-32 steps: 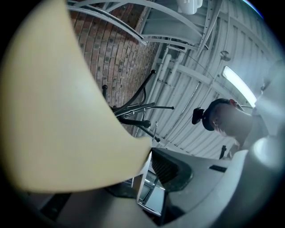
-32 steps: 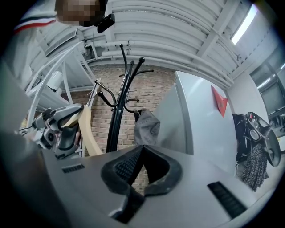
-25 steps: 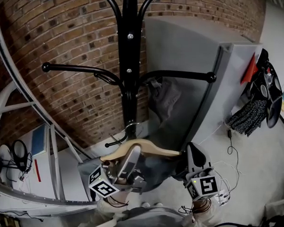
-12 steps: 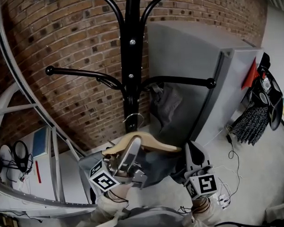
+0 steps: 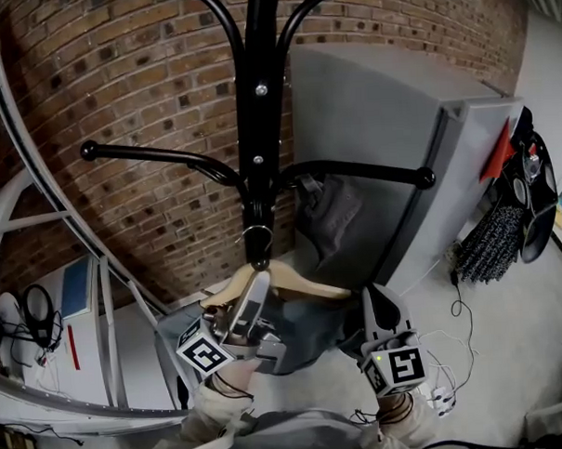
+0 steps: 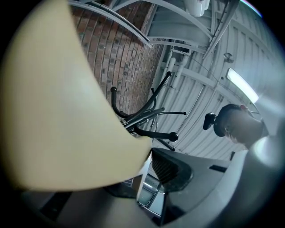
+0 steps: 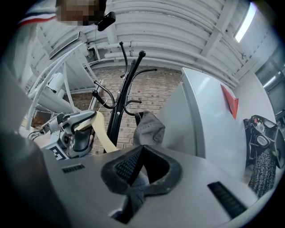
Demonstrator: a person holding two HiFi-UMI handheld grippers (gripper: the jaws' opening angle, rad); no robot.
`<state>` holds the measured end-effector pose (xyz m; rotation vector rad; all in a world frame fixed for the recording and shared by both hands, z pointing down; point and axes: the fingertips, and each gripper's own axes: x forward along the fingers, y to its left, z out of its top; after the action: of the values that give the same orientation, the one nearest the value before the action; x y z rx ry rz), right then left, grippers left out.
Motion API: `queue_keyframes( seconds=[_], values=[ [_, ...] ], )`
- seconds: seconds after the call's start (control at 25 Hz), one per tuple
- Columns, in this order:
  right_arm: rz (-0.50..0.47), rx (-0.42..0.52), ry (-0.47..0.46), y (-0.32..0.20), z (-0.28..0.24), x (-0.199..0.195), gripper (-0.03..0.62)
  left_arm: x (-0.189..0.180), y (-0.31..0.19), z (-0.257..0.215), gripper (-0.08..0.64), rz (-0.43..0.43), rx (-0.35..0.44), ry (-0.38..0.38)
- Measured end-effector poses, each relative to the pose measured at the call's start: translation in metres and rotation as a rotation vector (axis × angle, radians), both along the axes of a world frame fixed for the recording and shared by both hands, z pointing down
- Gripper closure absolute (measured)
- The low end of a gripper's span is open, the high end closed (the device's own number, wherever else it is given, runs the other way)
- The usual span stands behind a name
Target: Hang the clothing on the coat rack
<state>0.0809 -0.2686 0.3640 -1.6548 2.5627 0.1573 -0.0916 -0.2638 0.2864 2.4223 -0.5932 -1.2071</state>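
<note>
In the head view the black coat rack [image 5: 258, 127] stands against a brick wall [image 5: 116, 77], with a grey cabinet [image 5: 380, 140] to its right; a grey garment [image 5: 327, 212] hangs under the rack's right arm. Nearer, a wooden hanger [image 5: 297, 281] sits low against the pole; its metal hook [image 5: 257, 240] lies right at the pole, but I cannot tell whether it has caught on anything. The left hand-held gripper [image 5: 254, 299] clamps the hanger's left shoulder; the right hand-held gripper [image 5: 382, 309] is at its right end; the grey clothing [image 5: 309, 334] drapes below the hanger between them.

In the left gripper view the pale wood fills the left side, gripped in wide-set jaws; a ribbed pad [image 6: 169, 171] meets its edge.

In the right gripper view the jaws are closed, pinching a fold of the grey clothing; the left hand-held gripper holds the hanger beside the pole.
</note>
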Motion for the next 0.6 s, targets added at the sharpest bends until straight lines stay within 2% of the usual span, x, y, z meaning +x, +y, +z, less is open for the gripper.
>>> queue_keyframes(
  seconds=[0.6],
  values=[
    [-0.005,-0.034,-0.002,-0.006,0.016,-0.011,0.571,-0.007,-0.014,0.023,0.454,-0.006,-0.028,-0.019]
  ],
)
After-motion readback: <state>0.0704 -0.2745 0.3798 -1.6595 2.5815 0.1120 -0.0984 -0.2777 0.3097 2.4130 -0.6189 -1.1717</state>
